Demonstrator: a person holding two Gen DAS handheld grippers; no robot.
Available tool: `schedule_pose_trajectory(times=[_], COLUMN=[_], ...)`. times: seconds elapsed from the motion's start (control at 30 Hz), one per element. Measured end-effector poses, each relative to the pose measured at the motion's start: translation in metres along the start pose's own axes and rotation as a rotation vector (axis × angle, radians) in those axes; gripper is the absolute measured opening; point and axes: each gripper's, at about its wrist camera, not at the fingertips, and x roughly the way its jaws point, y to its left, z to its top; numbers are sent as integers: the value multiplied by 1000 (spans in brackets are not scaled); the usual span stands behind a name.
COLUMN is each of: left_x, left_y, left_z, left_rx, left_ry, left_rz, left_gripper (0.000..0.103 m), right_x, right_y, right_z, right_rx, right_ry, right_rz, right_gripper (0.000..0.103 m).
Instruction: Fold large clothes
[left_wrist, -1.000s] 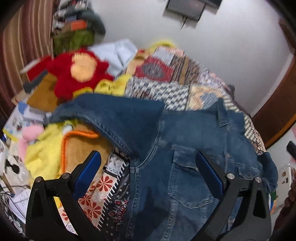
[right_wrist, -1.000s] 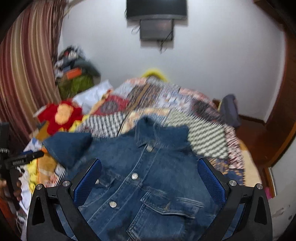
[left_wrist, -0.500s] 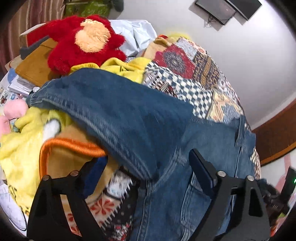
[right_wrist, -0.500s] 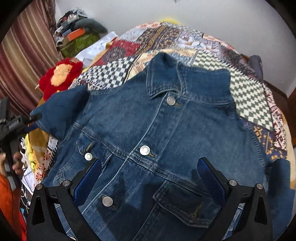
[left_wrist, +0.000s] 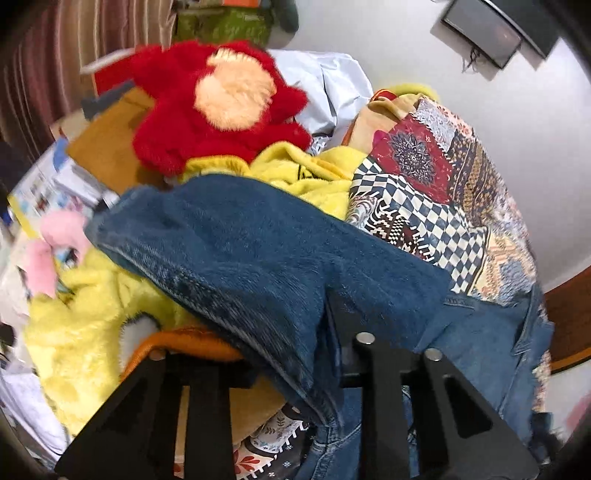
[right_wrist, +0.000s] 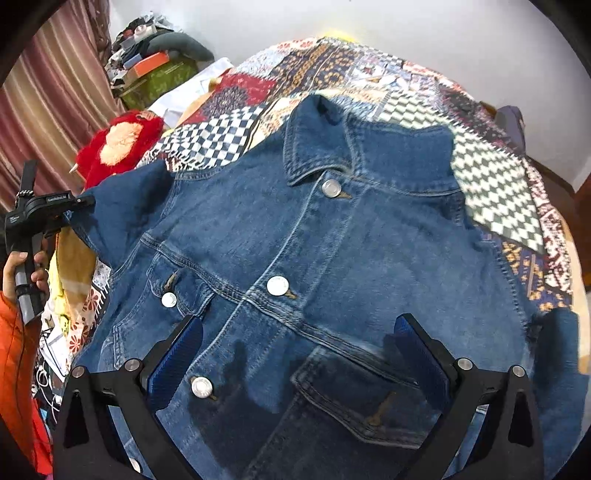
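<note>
A blue denim jacket lies front-up, buttoned, on the quilted bed — sleeve at nine o'clock pinched in the left gripper; the right gripper hovers above, jaws spread.

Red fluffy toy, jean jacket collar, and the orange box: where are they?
red fluffy toy (left_wrist: 207, 122), left wrist view, red fur.
jean jacket collar (right_wrist: 314, 147), right wrist view, left flap.
orange box (right_wrist: 149, 62), right wrist view, its side.
</note>
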Motion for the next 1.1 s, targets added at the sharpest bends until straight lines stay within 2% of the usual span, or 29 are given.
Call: schedule_pose_trajectory(times=[0.03,0.1,0.17,0.27,0.37,0.43,0.47,0.53,0.67,0.7,0.73,0.77,0.8,0.9,1.1], left_x=[-6,-19,-40,-72,-98,-102,-99,-85,-62,-59,-58,-61,-63,-70,-55], left_y=[-10,-25,-47,-84,-123,-148,-158,-172,-162,-154,-149,-136,-127,-94,-18], left_z=[0,-1,-3,-11,-32,-49,-57,-71,-80,-77,-75,-74,-70,-57,-26], left_rx=[38,101,184,301,435,519,548,571,477,432,404,368,338,245,19], left_ry=[-17,-49,-114,-196,-279,-269,-241,-173,-64,-41,-32,-35,-47,-84,-5], left_rz=[16,68,80,69,3,-48,-83,-99,-138,-147,-152,-157,-150,-127,-178], left_gripper=[17,16,14,14,14,14,14,14,18,28,42,51,65,68,68], right_x=[-4,-13,-23,-37,-53,-63,-67,-75,-94,-97,-100,-102,-103,-99,-76], right_y=[-2,-6,-8,-11,-10,-9,-9,-8,-8,-9,-10,-10,-11,-12,-7], right_z=[-1,-2,-4,-7,-12,-16,-18,-20,-29,-32,-33,-35,-36,-37,-31], right_rx=[-2,-7,-13,-23,-32,-40,-43,-48,-64,-71,-78,-86,-94,-96,-63], right_ry=[-6,-18,-30,-53,-78,-97,-104,-116,-142,-147,-151,-155,-155,-146,-98], right_rz=[-7,-26,-47,-61,-70,-76,-79,-84,-95,-104,-114,-125,-138,-159,-115], right_gripper=[103,103,103,103,103,103,103,103,103,103,103,103,103,103,103])
